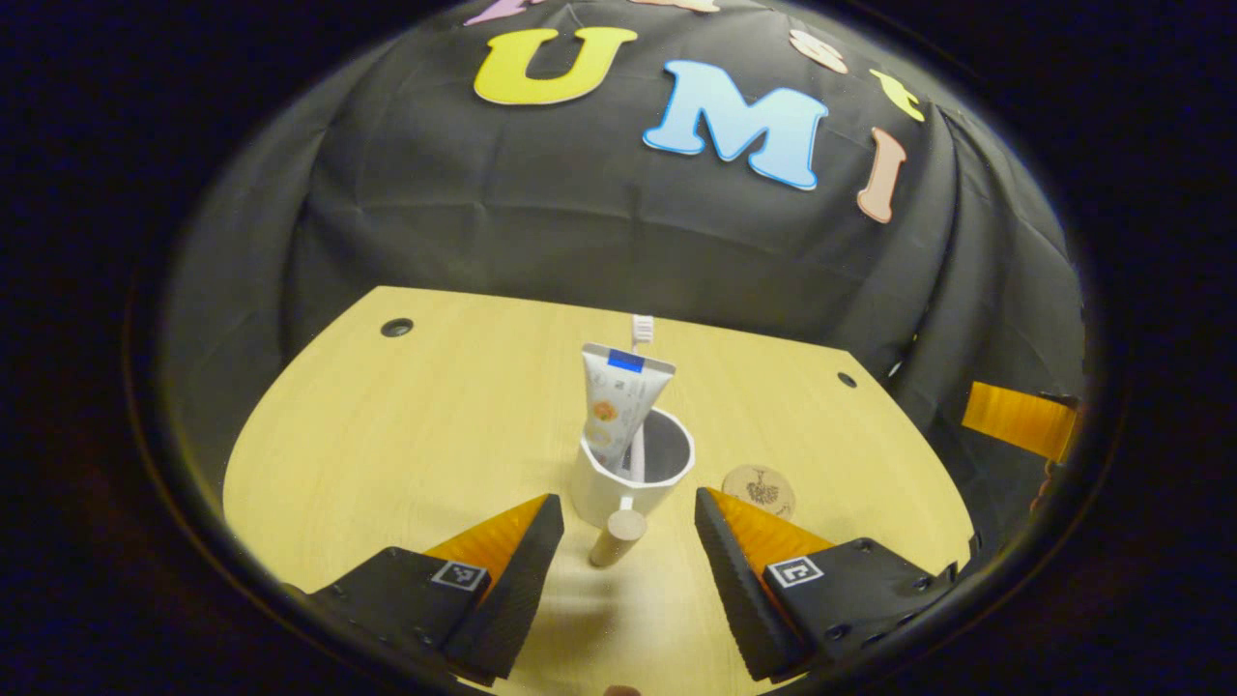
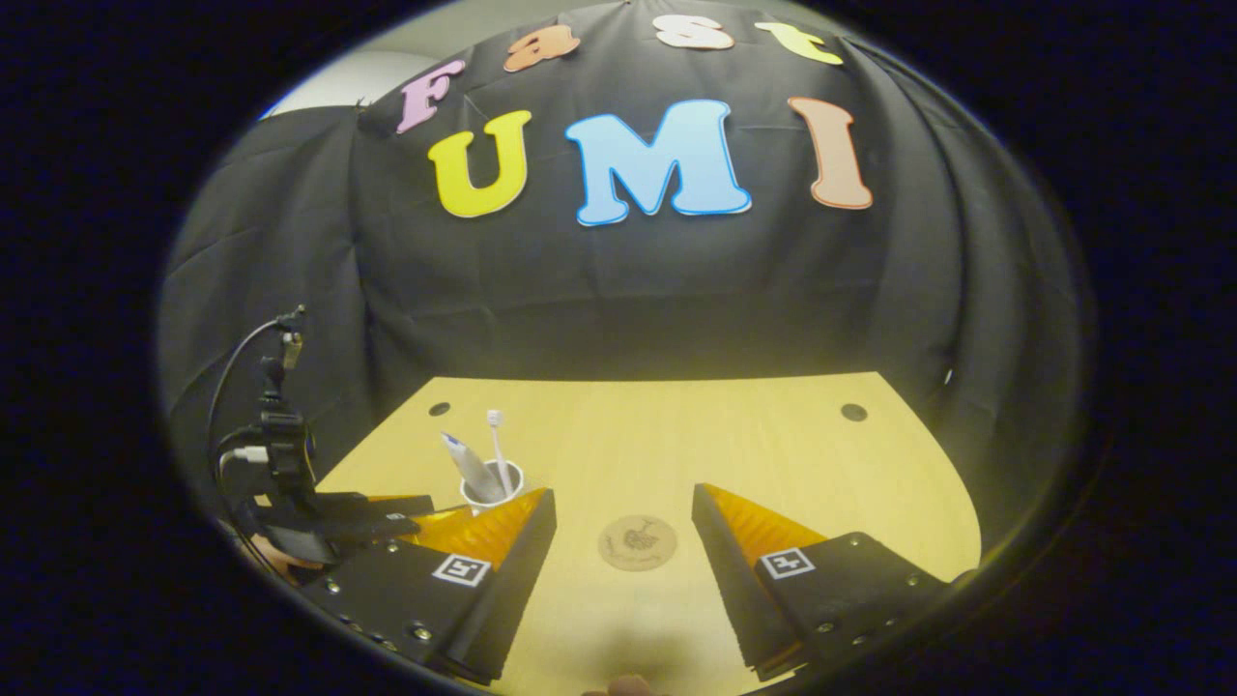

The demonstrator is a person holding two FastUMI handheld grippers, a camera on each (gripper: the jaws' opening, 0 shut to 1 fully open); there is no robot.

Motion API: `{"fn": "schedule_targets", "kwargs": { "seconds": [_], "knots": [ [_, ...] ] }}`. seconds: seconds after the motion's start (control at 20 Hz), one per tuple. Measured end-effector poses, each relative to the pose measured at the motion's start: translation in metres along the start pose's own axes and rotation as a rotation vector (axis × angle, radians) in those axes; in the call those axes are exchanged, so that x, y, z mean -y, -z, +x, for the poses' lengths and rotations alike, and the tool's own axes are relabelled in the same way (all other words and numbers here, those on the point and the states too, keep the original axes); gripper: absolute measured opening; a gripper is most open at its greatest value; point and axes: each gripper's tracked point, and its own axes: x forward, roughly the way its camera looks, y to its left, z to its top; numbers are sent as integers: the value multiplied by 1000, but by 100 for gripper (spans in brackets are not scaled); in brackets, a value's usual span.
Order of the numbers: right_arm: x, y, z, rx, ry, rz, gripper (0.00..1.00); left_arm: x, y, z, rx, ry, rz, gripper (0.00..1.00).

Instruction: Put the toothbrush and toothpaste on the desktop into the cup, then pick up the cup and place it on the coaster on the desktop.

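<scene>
One cup (image 1: 633, 474), one coaster (image 1: 760, 491).

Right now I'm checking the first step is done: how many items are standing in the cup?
2. The toothpaste leans against the near-left rim of the cup, and the toothbrush stands behind it, bristles up. Anything smaller at the bottom would be hidden.

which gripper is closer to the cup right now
Left. The left gripper is open right in front of the cup, its wooden handle pointing between the fingers. The right gripper hangs open over the coaster, the cup off to its left.
</scene>
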Motion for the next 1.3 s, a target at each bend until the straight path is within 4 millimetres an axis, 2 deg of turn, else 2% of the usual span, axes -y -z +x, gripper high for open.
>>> {"fn": "schedule_targets", "kwargs": {
  "seconds": [0.15,0.35,0.5,0.6,0.9,1.0,1.05,1.1,1.15,1.3],
  "knots": [
    [17,22,-5,-55,36,19,86,3,12,23,-94,-4,42,89],
    [31,47,-11,-124,58,43,86,-8,29,42,-220,-31,99,90],
    [42,54,-15,-147,88,54,82,-11,38,58,-282,-36,118,90],
    [49,56,-16,-156,106,64,86,-11,40,63,-305,-34,133,89],
    [63,60,-10,-190,139,121,86,-12,55,74,-389,-37,167,90],
    [66,61,-9,-198,145,131,82,-17,55,78,-396,-46,182,90],
    [67,64,-10,-205,148,133,86,-20,54,80,-400,-54,187,89],
    [68,68,-10,-216,151,134,86,-22,55,80,-405,-57,189,83],
    [67,70,-9,-226,150,138,86,-20,56,80,-412,-54,178,86],
    [66,79,-5,-257,145,151,86,-21,65,82,-436,-49,151,78]
  ]
}}
